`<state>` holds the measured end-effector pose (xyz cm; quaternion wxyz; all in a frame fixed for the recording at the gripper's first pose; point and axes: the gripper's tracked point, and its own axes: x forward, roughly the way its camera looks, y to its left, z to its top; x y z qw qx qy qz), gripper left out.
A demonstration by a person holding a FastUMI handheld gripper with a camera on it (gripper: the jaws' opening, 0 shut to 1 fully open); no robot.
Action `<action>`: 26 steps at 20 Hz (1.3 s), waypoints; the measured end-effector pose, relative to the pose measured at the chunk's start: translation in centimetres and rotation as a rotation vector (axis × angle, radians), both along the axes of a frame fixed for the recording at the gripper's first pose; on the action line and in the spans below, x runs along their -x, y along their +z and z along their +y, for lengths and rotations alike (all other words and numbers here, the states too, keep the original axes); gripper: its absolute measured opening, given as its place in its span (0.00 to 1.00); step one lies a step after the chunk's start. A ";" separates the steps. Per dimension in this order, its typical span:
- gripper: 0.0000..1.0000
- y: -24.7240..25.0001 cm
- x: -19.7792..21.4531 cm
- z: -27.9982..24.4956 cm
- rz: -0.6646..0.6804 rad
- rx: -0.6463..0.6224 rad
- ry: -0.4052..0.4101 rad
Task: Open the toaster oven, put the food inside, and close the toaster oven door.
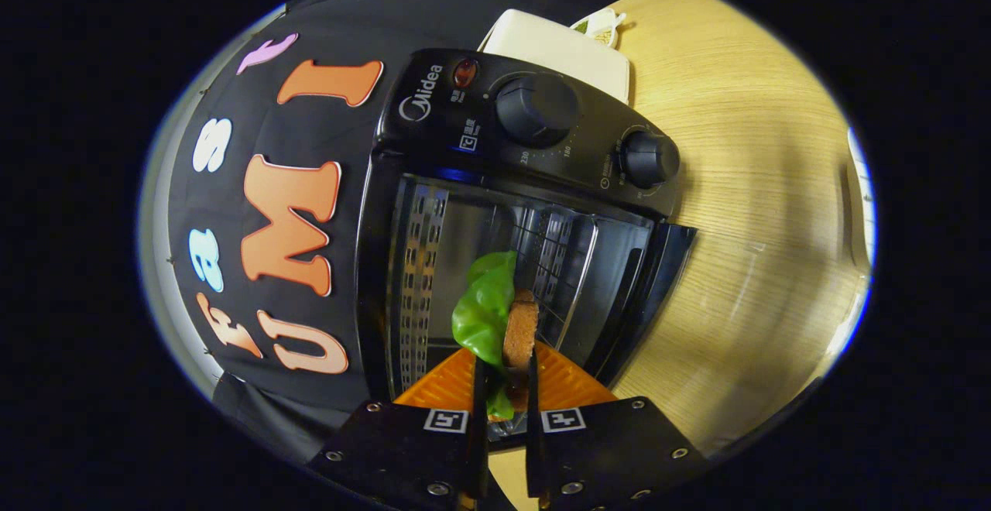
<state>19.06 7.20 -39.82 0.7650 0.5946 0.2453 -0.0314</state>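
At the bottom centre of the frame the gripper pinched the food, a green leaf with a brown slice, between both fingers; just beyond, mid-frame, the toaster oven stood on the wooden table, its door open.

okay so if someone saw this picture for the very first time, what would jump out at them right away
First, the sandwich, green lettuce beside a brown slice, pinched between the gripper fingers. Just beyond it stands the black toaster oven, door open, cavity empty. Two dark knobs line its control panel, with a pale wooden table beside it.
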 end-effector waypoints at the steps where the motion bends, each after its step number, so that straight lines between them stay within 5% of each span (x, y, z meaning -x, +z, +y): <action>1: 0.22 -0.2 -0.1 0.3 0.015 -0.014 -0.002; 9: 0.59 -1.2 1.2 2.3 0.093 0.031 0.048; 13: 0.97 -0.9 3.3 2.7 0.104 0.099 0.104; 19: 0.97 3.4 9.6 2.2 -0.003 0.265 0.274; 26: 0.98 2.1 16.4 -2.6 -0.043 0.731 0.473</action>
